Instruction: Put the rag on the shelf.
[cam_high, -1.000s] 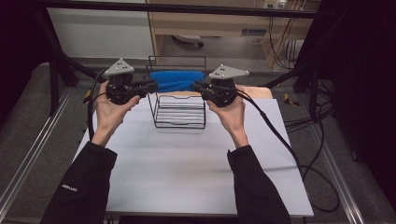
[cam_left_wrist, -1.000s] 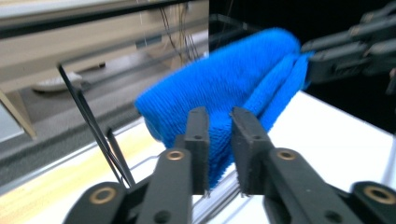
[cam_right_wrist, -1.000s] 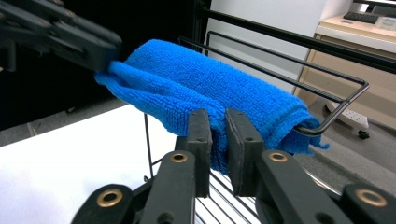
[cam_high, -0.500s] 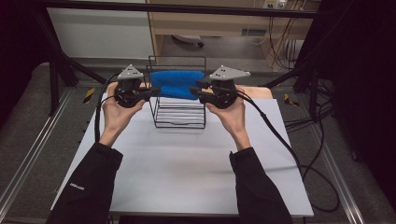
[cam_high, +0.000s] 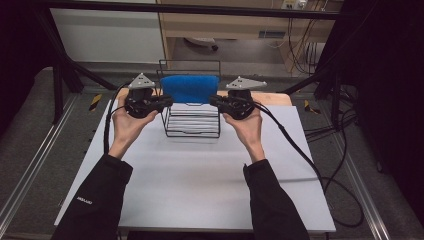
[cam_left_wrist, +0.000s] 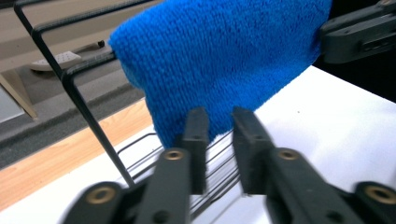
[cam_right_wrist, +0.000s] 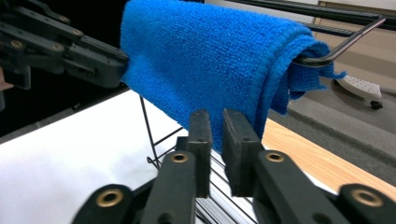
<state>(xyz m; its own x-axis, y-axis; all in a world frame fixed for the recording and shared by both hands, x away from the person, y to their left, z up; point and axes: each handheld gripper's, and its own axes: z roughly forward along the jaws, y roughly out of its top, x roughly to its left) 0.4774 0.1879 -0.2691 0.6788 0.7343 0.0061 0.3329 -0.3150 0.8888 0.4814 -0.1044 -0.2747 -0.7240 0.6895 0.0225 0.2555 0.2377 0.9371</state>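
Observation:
A blue towel (cam_high: 191, 89) hangs folded over the top bar of a black wire rack (cam_high: 192, 131) at the back of the white table (cam_high: 190, 185). My left gripper (cam_high: 170, 102) is at the towel's lower left corner. Its jaws have just been opening and stand a small gap apart (cam_left_wrist: 219, 116), with the towel (cam_left_wrist: 219, 60) just past the tips and not pinched. My right gripper (cam_high: 214, 100) is at the lower right corner. Its jaws have just been closing (cam_right_wrist: 215, 116), and the towel (cam_right_wrist: 205, 60) hem sits in the narrow slit between them.
A wooden strip (cam_high: 275, 98) runs along the table's far edge behind the rack. Black cables (cam_high: 300, 150) trail off the right side to the floor. Dark frame posts (cam_high: 60, 85) stand at the back left. The white surface in front of the rack is bare.
The left gripper has shifted right, in toward the rack and the towel's left edge. The right hand has stayed put. The towel hangs slightly lower on the bar.

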